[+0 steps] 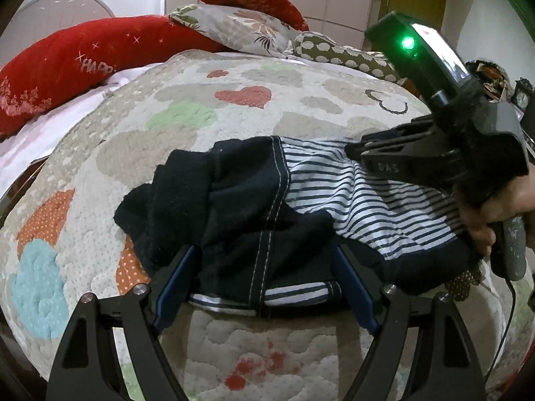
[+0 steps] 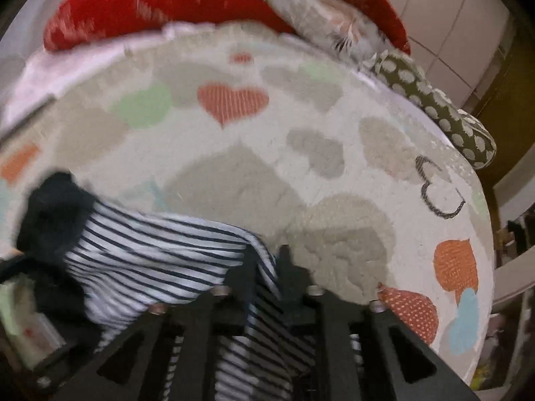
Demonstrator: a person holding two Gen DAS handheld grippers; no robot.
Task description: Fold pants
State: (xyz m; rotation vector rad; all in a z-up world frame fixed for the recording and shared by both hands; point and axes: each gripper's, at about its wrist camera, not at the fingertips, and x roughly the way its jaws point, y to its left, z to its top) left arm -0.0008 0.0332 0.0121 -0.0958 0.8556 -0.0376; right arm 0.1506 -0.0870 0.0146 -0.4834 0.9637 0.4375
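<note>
Dark navy pants (image 1: pixel 234 193) lie rumpled on a heart-patterned quilt (image 1: pixel 200 117), part turned back so the blue-and-white striped lining (image 1: pixel 351 200) shows. My left gripper (image 1: pixel 265 287) stands open, its blue pads either side of the near edge of the pants. My right gripper (image 1: pixel 351 150), held by a hand (image 1: pixel 485 214), points down at the far edge of the striped part. In the blurred right wrist view, the right gripper (image 2: pixel 266 254) has its fingers a narrow gap apart, with the edge of the striped pants (image 2: pixel 150 254) lying between them.
Red pillows (image 1: pixel 83 63), a floral pillow (image 1: pixel 240 26) and a dotted bolster (image 2: pixel 434 107) line the head of the bed. The quilt (image 2: pixel 267 150) spreads beyond the pants. The bed's edge drops off at the right in the right wrist view.
</note>
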